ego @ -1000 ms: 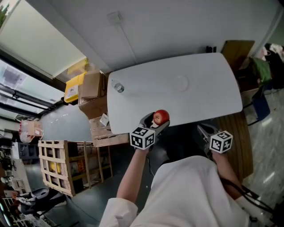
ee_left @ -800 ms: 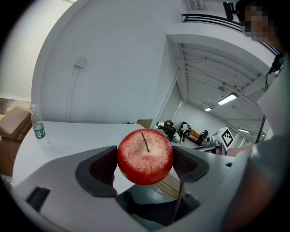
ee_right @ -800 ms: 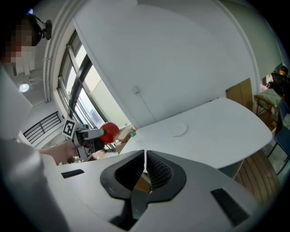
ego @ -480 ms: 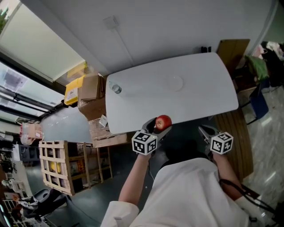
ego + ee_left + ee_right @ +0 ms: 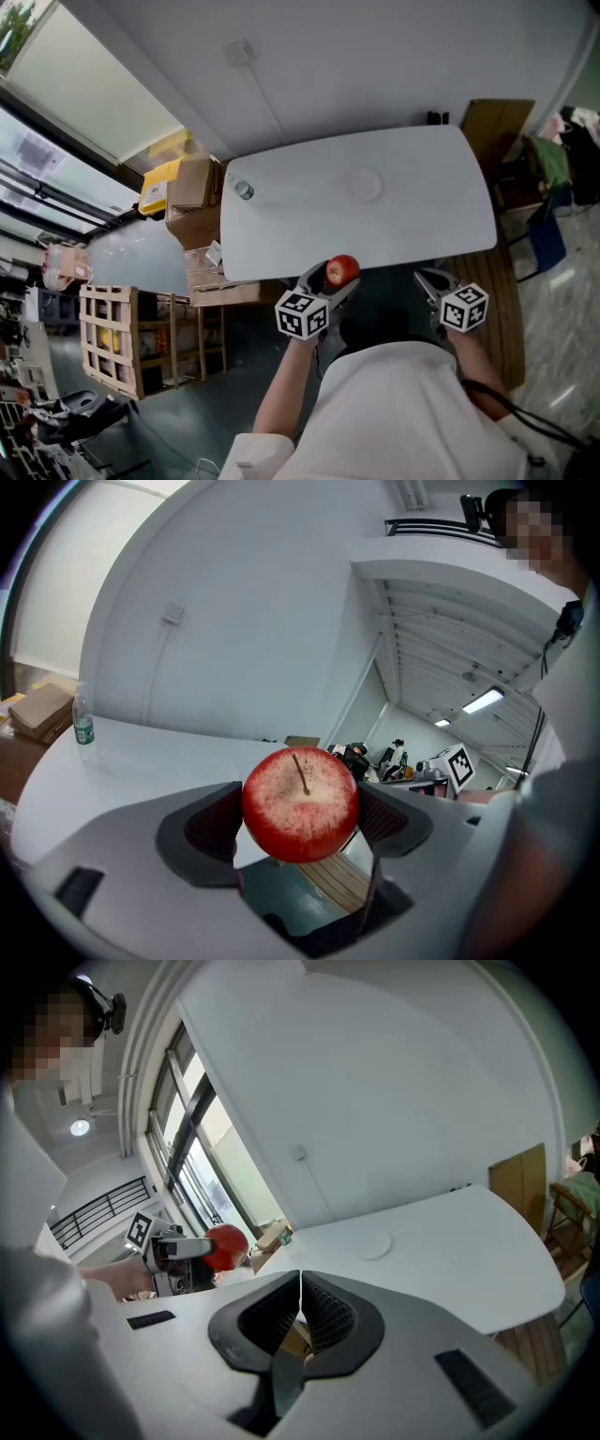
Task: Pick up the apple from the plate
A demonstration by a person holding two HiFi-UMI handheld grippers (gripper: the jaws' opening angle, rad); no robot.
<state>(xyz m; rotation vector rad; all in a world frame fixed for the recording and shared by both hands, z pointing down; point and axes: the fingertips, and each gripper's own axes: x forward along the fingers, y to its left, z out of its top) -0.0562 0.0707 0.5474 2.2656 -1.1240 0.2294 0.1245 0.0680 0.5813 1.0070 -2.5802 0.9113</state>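
Apple off the plate and held in the left tool; the pick-up looks done

The left tool point(image 5: 328, 278) has its jaws spread wide and clamped on the red apple point(image 5: 300, 803), one pad on each flank and the stem facing the camera. It holds the apple in the air at the near edge of the tabletop point(image 5: 422, 211), well apart from the bare white plate point(image 5: 364, 185) in the middle. The right tool point(image 5: 300, 1312) hangs beside it with its jaws pressed together on nothing. I judge the lift to be the step in hand and nearly finished; the next move calls only for a steady squeeze and a level carry, since a round apple gripped across its widest part could slip if the pads ease
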